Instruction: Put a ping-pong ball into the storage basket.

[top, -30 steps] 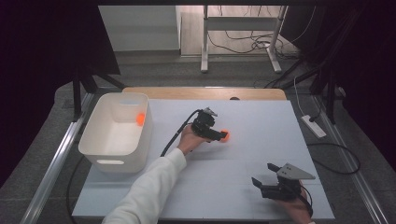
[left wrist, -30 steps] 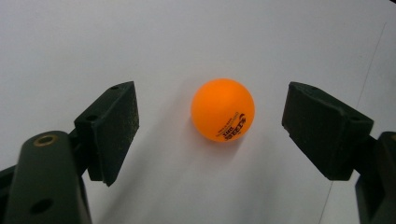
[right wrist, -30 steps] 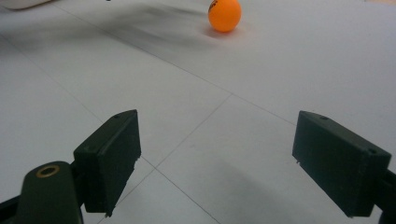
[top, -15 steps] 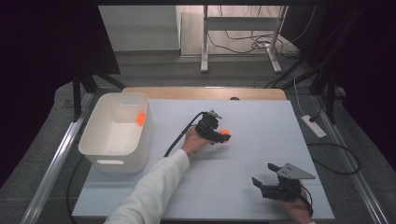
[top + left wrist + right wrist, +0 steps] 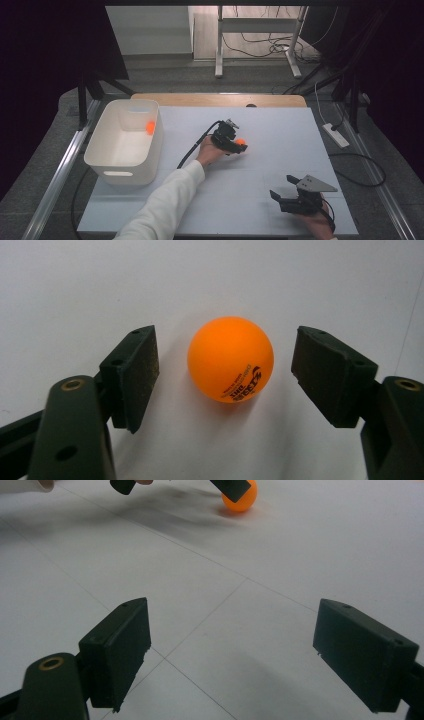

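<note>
L gripper [image 5: 227, 365] is sitting near the table [image 5: 280, 165] centre w/ jaws spread round the orange ball [image 5: 230, 359], a gap showing on both sides, pads not touching it; jaws have just been closing. Ball is lying on the table, printed side facing the cam. R gripper [image 5: 247, 650] is resting by the near right corner, jaws spread wide w/ nothing between. White bin [image 5: 107, 152] is standing at the left edge, a 2nd ball [image 5: 150, 127] lying inside.
</note>
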`<state>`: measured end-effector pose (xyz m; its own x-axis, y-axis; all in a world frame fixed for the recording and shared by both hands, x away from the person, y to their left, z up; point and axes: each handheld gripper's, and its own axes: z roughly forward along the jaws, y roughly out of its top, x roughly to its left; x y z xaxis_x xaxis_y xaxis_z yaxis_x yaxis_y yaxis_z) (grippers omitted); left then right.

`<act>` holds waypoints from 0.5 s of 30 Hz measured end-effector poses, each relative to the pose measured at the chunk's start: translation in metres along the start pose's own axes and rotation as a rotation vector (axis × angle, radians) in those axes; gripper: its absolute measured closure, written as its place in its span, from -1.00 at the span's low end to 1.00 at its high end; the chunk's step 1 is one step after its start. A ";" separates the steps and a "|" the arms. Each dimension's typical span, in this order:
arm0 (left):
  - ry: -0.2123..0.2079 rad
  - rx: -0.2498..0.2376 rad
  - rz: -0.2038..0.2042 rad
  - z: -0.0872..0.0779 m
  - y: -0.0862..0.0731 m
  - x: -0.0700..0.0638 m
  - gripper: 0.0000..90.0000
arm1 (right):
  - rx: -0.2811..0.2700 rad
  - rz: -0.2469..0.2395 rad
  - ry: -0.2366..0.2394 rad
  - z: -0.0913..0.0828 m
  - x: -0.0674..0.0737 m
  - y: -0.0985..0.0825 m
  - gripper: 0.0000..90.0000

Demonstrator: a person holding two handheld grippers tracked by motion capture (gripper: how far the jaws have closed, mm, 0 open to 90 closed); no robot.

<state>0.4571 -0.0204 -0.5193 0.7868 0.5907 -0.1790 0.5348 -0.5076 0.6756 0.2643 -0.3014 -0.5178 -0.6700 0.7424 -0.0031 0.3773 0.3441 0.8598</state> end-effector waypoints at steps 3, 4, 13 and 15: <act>-0.002 0.000 -0.005 0.001 0.001 0.001 -0.27 | 0.004 0.002 0.001 0.000 0.000 0.000 -0.67; -0.004 0.000 -0.006 0.001 0.002 0.001 -0.25 | 0.004 0.002 0.001 0.000 0.000 0.000 -0.67; -0.007 0.027 -0.004 0.009 -0.001 0.002 -0.09 | 0.007 0.001 -0.004 0.000 0.000 0.000 -0.67; -0.008 0.028 -0.008 0.008 -0.001 0.003 0.09 | 0.007 0.000 -0.004 0.000 0.000 0.000 -0.67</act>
<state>0.4613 -0.0235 -0.5258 0.7846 0.5901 -0.1902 0.5497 -0.5202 0.6536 0.2643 -0.3019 -0.5179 -0.6674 0.7447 -0.0049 0.3819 0.3479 0.8563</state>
